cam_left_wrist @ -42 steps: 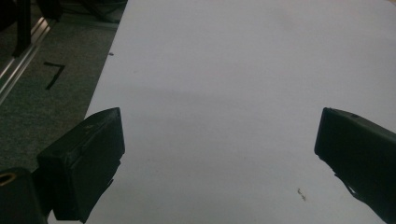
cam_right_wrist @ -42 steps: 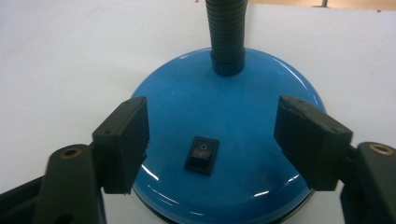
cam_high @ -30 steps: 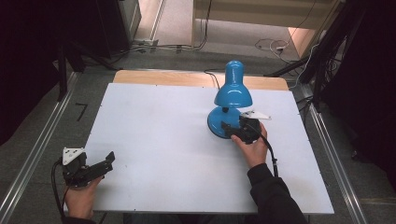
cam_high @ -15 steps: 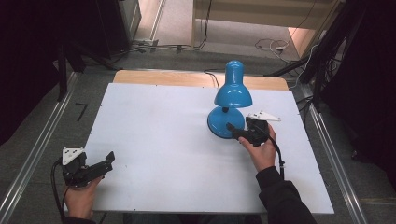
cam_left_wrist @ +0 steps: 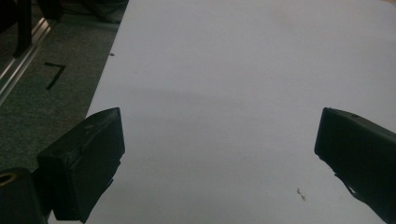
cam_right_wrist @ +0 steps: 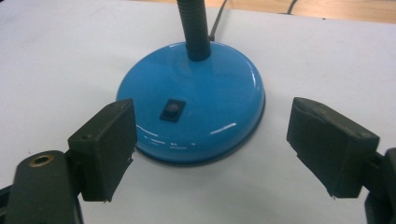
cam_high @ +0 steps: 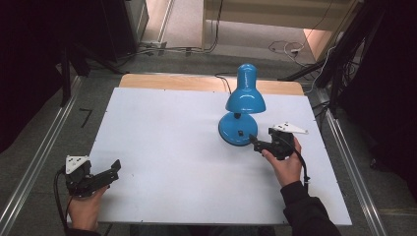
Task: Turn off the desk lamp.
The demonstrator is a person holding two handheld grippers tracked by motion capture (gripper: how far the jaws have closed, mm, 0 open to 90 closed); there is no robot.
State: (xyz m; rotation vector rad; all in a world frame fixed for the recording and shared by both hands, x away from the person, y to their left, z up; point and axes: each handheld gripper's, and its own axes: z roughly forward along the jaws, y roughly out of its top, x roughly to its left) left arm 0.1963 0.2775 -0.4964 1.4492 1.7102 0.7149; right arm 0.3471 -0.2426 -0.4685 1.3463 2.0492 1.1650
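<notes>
A blue desk lamp stands right of the table's middle, its round base (cam_high: 236, 133) on the white top and its shade (cam_high: 245, 98) hanging over the base. In the right gripper view the base (cam_right_wrist: 205, 107) shows a small black rocker switch (cam_right_wrist: 171, 110) facing me. My right gripper (cam_high: 254, 142) lies just right of the base; its jaws are spread wide, level with the base's front rim, and grip nothing (cam_right_wrist: 210, 149). My left gripper (cam_high: 114, 169) rests open at the near left corner, with bare white tabletop between its jaws (cam_left_wrist: 217, 154).
The white tabletop (cam_high: 182, 147) has a wooden strip (cam_high: 167, 81) along its far edge, and the lamp's cable (cam_high: 223, 82) runs off over it. Metal rails (cam_high: 34, 169) flank the table. A black tape mark (cam_left_wrist: 55, 74) is on the floor at the left.
My right gripper has drawn back to the right, from over the lamp's base to just beside it. The left gripper has stayed put.
</notes>
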